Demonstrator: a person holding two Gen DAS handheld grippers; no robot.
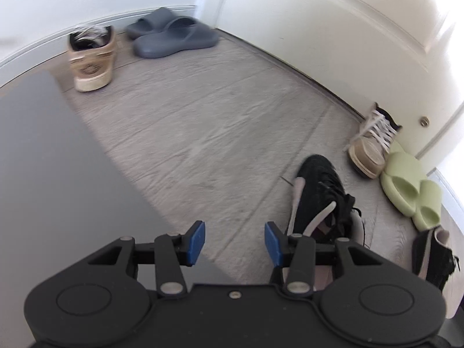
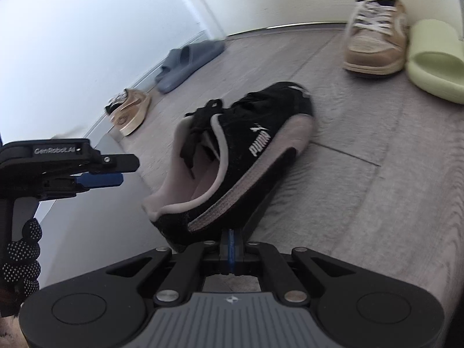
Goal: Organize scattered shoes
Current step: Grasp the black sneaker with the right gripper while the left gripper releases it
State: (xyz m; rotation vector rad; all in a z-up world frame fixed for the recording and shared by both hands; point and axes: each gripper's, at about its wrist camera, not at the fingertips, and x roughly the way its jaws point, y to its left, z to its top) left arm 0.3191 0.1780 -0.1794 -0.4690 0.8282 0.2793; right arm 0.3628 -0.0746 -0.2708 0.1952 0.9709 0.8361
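A black Puma sneaker [image 2: 255, 133] lies tipped on its side on the floor, with its sole turned to the right. My right gripper [image 2: 231, 248] is shut, its tips right at the sole's edge near the heel; nothing shows between the pads. My left gripper [image 1: 235, 242] is open and empty, just left of the same sneaker [image 1: 319, 200]. From the right wrist view the left gripper [image 2: 101, 174] appears side-on at the left. The other black sneaker [image 1: 435, 255] sits at the far right, beside green slides [image 1: 409, 191] and a tan sneaker [image 1: 371, 145].
The matching tan sneaker [image 1: 91, 58] and a pair of grey slides [image 1: 171, 33] sit by the far wall's baseboard. A white door [image 1: 348, 29] closes off the right side. A flat grey surface [image 1: 43, 159] fills the left. A dotted black glove [image 2: 23, 249] holds the left gripper.
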